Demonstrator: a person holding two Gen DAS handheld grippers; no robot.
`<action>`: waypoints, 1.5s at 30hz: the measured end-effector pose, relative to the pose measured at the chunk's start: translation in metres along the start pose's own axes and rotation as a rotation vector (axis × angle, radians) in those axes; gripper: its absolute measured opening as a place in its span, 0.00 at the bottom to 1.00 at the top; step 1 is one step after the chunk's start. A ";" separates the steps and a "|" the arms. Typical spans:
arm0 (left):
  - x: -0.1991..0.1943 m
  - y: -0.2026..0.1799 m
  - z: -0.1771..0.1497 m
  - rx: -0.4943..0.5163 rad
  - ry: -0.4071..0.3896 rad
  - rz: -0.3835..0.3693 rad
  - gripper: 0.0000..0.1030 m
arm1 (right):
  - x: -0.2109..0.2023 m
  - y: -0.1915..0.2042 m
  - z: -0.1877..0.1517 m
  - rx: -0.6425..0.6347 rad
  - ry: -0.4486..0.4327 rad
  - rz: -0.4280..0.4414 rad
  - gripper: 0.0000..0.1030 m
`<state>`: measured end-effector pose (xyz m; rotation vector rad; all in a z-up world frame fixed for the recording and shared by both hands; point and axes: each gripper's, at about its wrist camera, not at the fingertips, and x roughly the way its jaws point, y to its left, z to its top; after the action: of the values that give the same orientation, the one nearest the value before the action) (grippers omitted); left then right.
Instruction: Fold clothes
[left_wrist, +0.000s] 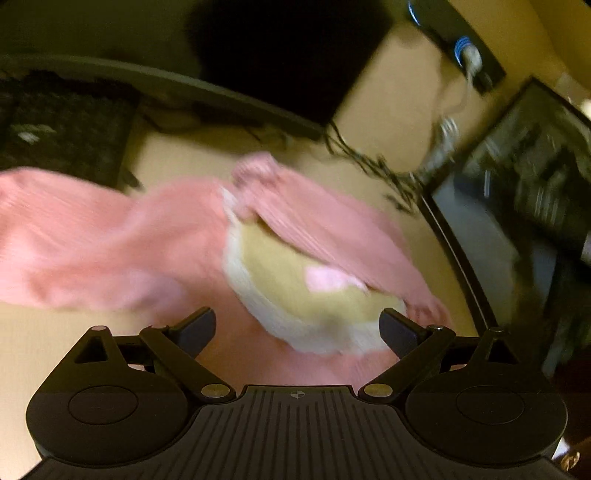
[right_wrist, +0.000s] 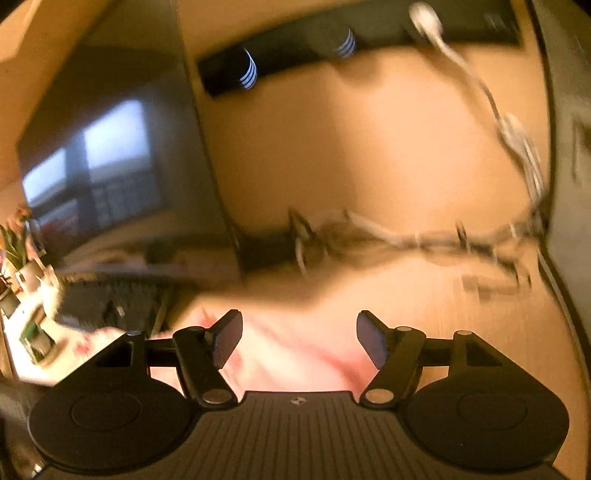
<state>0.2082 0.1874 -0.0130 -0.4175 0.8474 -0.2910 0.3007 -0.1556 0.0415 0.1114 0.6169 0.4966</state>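
A pink ribbed garment (left_wrist: 110, 236) lies spread on the light wooden table (left_wrist: 388, 122). Its white neckline (left_wrist: 258, 306) faces my left gripper, and the table shows through the neck opening. My left gripper (left_wrist: 297, 326) is open and empty, its jaws wide apart just above the collar. In the right wrist view a blurred part of the pink garment (right_wrist: 295, 350) lies between and below the fingers. My right gripper (right_wrist: 299, 334) is open and holds nothing.
A dark monitor (left_wrist: 291, 48) stands at the back, with a tangle of cables (left_wrist: 388, 173) beside it. A dark screen (left_wrist: 517, 192) is at the right. A black power strip (right_wrist: 332, 48) and white cable (right_wrist: 517, 140) lie on the table. Both views are motion-blurred.
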 end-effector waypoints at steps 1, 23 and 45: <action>-0.005 0.007 0.003 -0.021 -0.016 0.013 0.96 | 0.002 -0.002 -0.008 0.002 0.026 -0.012 0.67; -0.045 0.147 0.010 -0.265 -0.252 0.575 0.72 | -0.035 0.023 -0.041 -0.125 0.080 -0.047 0.75; -0.008 -0.129 0.084 0.220 -0.306 0.034 0.16 | -0.110 -0.046 -0.080 0.123 -0.076 -0.138 0.78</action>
<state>0.2573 0.0966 0.1016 -0.2336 0.5161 -0.2775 0.1963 -0.2523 0.0229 0.2015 0.5764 0.3194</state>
